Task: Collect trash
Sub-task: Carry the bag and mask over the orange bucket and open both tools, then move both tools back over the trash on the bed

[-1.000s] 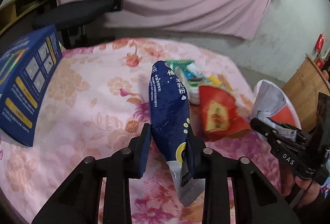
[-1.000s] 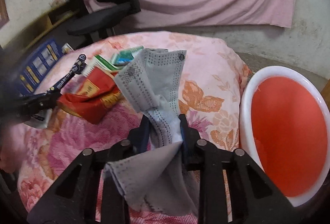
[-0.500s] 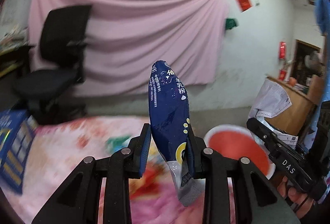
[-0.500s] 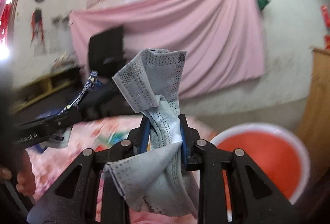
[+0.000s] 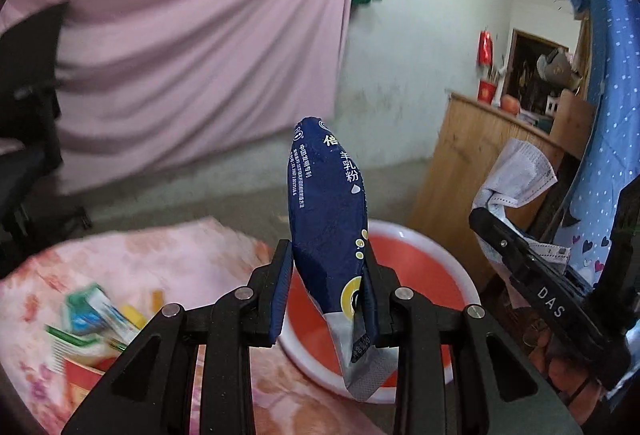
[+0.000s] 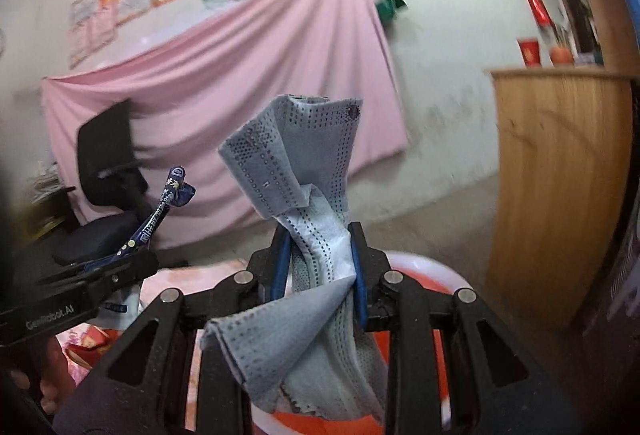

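Now the left tongs [image 5: 326, 293] grip a blue packet [image 5: 326, 211] and the right tongs [image 6: 318, 267], jaws easing apart, pinch a face mask [image 6: 308, 203], so both should hang squarely over the red basin [image 5: 416, 271] before letting go.

Foil, fabric, plastic, wood

I see a glossy blue foil sachet [image 5: 326, 219], matt dimpled nonwoven face mask [image 6: 316, 235], shiny basin [image 5: 460, 275] (plastic, apparently), wood-grain cabinet [image 6: 560, 195].

basin [image 6: 420, 267]: mostly hidden behind mask [image 6: 304, 235] | table litter [image 5: 96, 319]: blurred, unreadable
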Demonstrator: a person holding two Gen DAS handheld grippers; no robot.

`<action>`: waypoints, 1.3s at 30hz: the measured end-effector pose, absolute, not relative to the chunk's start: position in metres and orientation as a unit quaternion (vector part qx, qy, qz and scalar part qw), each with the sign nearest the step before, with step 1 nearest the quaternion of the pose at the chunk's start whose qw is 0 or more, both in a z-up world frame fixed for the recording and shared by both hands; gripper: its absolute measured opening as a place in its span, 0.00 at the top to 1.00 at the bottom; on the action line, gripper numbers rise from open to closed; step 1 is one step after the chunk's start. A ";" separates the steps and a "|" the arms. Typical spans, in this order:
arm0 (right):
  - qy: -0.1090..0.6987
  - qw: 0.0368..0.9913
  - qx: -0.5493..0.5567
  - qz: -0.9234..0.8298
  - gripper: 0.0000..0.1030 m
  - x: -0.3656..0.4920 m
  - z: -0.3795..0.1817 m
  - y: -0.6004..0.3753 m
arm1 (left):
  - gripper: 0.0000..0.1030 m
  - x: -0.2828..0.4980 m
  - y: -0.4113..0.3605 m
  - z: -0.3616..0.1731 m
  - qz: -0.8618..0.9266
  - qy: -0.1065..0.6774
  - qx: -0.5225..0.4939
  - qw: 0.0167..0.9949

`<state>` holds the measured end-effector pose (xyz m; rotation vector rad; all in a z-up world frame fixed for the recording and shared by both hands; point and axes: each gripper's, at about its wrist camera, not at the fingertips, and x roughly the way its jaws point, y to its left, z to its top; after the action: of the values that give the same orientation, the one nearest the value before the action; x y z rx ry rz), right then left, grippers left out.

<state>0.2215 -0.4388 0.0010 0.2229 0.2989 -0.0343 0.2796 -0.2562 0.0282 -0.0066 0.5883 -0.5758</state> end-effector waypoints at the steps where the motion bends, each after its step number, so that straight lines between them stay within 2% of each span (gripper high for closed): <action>1: 0.164 0.980 0.113 -0.023 0.50 0.226 -0.004 -0.443 | 0.74 0.286 -0.262 0.023 -0.281 0.301 -0.003 0.911; 10: 0.231 0.963 0.131 -0.035 0.45 0.238 -0.030 -0.457 | 0.73 0.304 -0.288 0.011 -0.282 0.375 0.013 0.883; 11: 0.235 0.962 0.132 -0.035 0.44 0.239 -0.031 -0.457 | 0.71 0.305 -0.291 0.009 -0.281 0.380 0.013 0.881; 14: 0.245 0.959 0.135 -0.037 0.36 0.243 -0.033 -0.459 | 0.55 0.306 -0.284 0.003 -0.276 0.392 0.000 0.878; 20: 0.249 0.958 0.140 -0.035 0.26 0.245 -0.031 -0.462 | 0.54 0.305 -0.265 0.003 -0.256 0.396 -0.029 0.881; 23: 0.241 0.960 0.136 -0.034 0.20 0.243 -0.027 -0.459 | 0.45 0.297 -0.251 0.010 -0.241 0.380 -0.043 0.892; 25: 0.231 0.963 0.135 -0.028 0.14 0.240 -0.023 -0.454 | 0.43 0.291 -0.241 0.015 -0.232 0.363 -0.051 0.901; 26: 0.225 0.965 0.133 -0.024 0.13 0.239 -0.021 -0.452 | 0.39 0.288 -0.235 0.018 -0.227 0.352 -0.055 0.906; 27: 0.219 0.967 0.130 -0.020 0.09 0.237 -0.018 -0.450 | 0.29 0.286 -0.229 0.021 -0.223 0.345 -0.058 0.910; 30: 0.194 0.974 0.119 -0.009 0.00 0.231 -0.009 -0.439 | 0.18 0.272 -0.206 0.029 -0.208 0.305 -0.071 0.927; 31: 0.182 0.976 0.117 -0.004 0.00 0.228 -0.005 -0.435 | 0.17 0.266 -0.197 0.034 -0.207 0.284 -0.074 0.933; 33: 0.161 0.980 0.112 0.004 0.00 0.222 0.002 -0.428 | 0.06 0.257 -0.186 0.041 -0.195 0.256 -0.073 0.944; 39: 0.091 0.990 0.099 0.034 0.00 0.203 0.020 -0.400 | 0.05 0.227 -0.148 0.058 -0.156 0.177 -0.071 0.969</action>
<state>0.2026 -0.4003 0.0204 0.1978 0.1819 0.0677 0.2266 -0.1483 0.0582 -0.1440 0.3568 -0.3157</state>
